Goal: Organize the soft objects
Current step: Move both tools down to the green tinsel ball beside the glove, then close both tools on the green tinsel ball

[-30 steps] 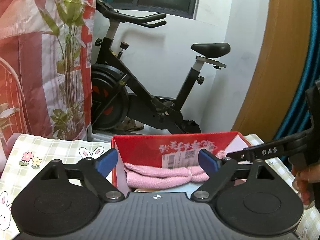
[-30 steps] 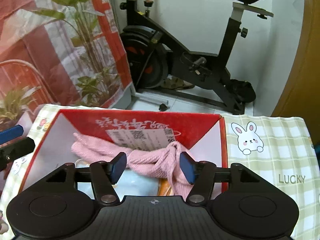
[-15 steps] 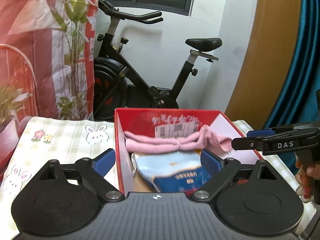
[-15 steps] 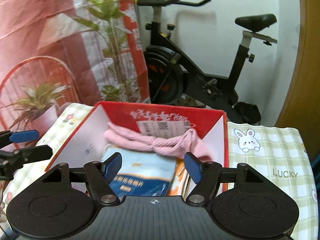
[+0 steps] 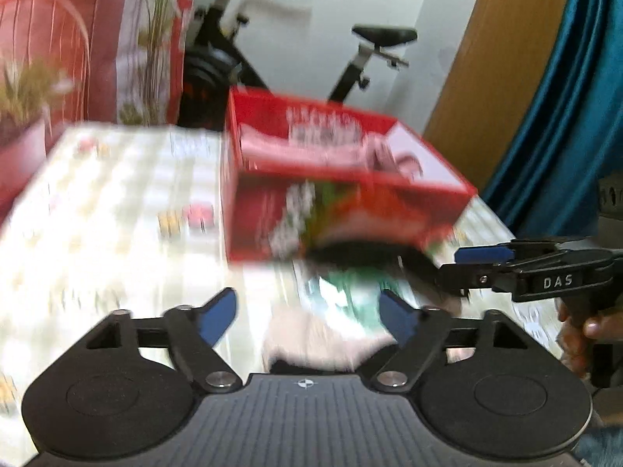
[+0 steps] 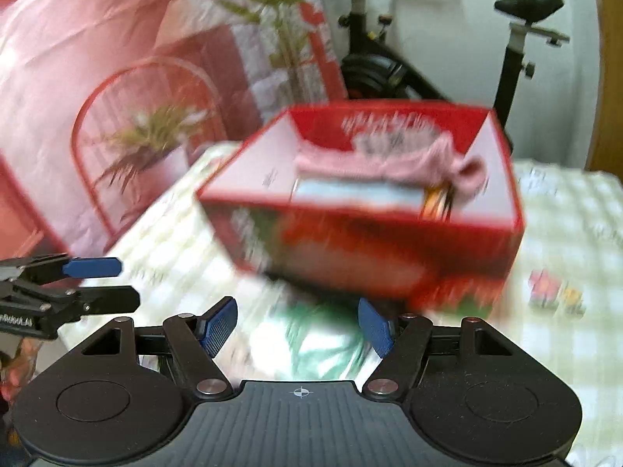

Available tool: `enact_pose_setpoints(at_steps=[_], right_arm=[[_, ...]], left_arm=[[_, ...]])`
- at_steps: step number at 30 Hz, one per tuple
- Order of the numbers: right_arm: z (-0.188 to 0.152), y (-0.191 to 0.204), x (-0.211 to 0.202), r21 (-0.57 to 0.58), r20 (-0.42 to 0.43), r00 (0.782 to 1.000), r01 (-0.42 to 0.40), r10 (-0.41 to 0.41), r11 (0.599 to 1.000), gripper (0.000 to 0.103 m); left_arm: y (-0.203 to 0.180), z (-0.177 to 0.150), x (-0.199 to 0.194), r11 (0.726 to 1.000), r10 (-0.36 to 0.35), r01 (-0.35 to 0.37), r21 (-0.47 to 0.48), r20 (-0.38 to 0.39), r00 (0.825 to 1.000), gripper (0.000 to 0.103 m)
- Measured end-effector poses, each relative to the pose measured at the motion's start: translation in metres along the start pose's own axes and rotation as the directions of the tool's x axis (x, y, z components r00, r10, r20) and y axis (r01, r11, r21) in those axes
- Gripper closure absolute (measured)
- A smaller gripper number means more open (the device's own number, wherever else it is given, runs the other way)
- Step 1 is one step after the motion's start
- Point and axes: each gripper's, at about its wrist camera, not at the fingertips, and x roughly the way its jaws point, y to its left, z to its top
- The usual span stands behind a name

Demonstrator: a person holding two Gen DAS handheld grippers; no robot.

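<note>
A red cardboard box stands on the checked tablecloth. Inside lie a pink knitted cloth and a light blue packet. Both views are blurred. In front of the box lies a green and white packet beside a pale soft thing. My left gripper hovers over them with its jaws closing; the pads press on nothing. My right gripper is open above the packet, its pads apart from it.
A black exercise bike stands behind the table. A red plant-print cloth hangs at the left. A wooden door and a blue curtain are at the right. A person's hand holds the right gripper.
Both grippers have drawn back from over the box to the near side of the table. The green and white packet has come into view under them. The left jaws stand narrower.
</note>
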Motion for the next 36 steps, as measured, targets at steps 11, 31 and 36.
enact_pose_setpoints(at_steps=[11,31,36], right_arm=[[-0.068,0.018,0.000,-0.068,-0.056,0.998,0.036,-0.040,0.997,0.033],[-0.078,0.031,0.011,-0.173,-0.088,0.990,0.091,-0.108,0.981,0.020],[-0.076,0.036,0.001,-0.201,-0.056,0.992,0.098,-0.111,0.975,0.021]], left_arm=[[0.000,-0.047,-0.001,0.995,-0.056,0.052,-0.081,-0.052,0.997,0.044],[-0.014,-0.065,0.024,0.990,-0.134,0.125,-0.066,-0.150,0.980,0.065],[-0.012,-0.066,0.026,0.989,-0.136,0.125,-0.076,-0.155,0.979,0.068]])
